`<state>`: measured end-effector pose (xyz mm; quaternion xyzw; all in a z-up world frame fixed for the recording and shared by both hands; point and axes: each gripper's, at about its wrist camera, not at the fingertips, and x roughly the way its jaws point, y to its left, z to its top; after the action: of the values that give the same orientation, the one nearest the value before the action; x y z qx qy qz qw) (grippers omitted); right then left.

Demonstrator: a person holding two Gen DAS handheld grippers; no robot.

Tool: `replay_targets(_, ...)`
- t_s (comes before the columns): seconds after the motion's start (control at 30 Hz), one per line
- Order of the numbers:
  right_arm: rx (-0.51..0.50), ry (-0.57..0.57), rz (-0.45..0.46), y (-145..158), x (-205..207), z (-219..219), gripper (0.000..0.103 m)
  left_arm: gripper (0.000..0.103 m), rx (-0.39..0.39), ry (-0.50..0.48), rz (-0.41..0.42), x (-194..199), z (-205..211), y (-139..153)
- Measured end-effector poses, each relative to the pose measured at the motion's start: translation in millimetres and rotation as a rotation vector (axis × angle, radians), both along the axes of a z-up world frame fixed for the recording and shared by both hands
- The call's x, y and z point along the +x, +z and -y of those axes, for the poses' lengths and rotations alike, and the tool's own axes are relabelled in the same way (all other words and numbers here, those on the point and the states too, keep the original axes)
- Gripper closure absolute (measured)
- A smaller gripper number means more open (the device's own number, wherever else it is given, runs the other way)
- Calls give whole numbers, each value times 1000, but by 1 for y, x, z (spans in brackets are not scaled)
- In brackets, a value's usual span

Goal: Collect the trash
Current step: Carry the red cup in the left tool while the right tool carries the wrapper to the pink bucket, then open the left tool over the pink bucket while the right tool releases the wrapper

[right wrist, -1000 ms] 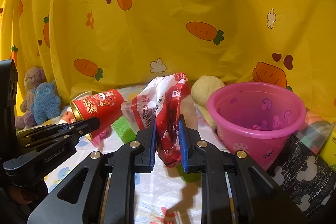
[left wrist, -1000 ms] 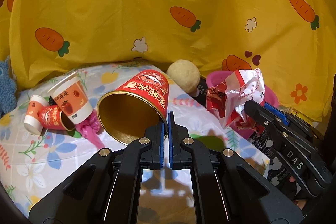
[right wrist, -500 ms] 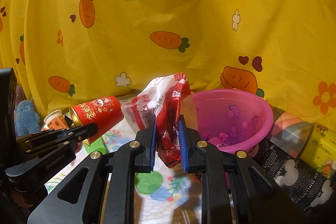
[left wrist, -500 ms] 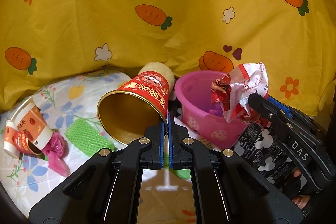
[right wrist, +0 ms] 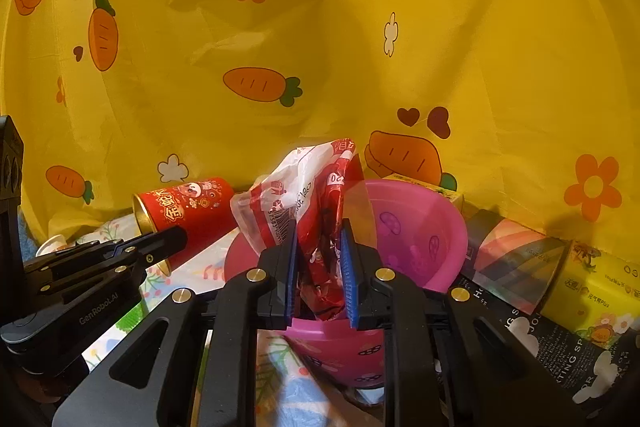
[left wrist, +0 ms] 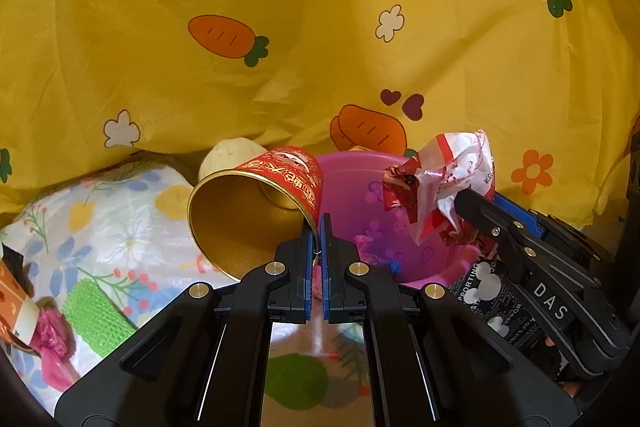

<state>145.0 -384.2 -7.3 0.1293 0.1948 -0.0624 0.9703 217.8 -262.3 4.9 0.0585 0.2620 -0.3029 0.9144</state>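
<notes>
My left gripper [left wrist: 318, 227] is shut on the rim of a red paper cup [left wrist: 256, 211] with a gold inside, held tilted at the left edge of the pink bucket [left wrist: 352, 195]. My right gripper [right wrist: 318, 247] is shut on a crumpled red and white wrapper [right wrist: 312, 195], held over the pink bucket [right wrist: 420, 231]. In the left wrist view the wrapper [left wrist: 440, 183] hangs above the bucket's right side. In the right wrist view the red cup [right wrist: 188, 207] shows to the left.
Small orange paper cups [left wrist: 16, 303], a pink scrap [left wrist: 50, 335] and a green mesh piece [left wrist: 96, 311] lie on the floral cloth at left. A beige ball [left wrist: 230, 157] sits behind the cup. Boxes [right wrist: 516, 263] stand right of the bucket. A yellow carrot curtain [left wrist: 280, 27] backs everything.
Both grippers have moved right towards the pink bucket with their loads. The cup now sits at the bucket's left edge and the wrapper above its opening.
</notes>
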Motion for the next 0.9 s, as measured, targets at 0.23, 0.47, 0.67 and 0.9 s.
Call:
replay_targets(0.23, -2, -30, -19, -7, 13, 9, 83, 101, 4, -41, -28, 18, 22, -11)
replay_targets(0.47, -5, -48, -49, -17, 23, 16, 82, 101, -2, -68, -60, 27, 32, -21)
replay_targets(0.67, 2, -56, -62, -22, 28, 21, 81, 101, -1, -92, -72, 31, 41, -27)
replay_targets(0.9, 3, -57, -65, -25, 31, 23, 81, 100, -15, -109, -91, 36, 45, -31)
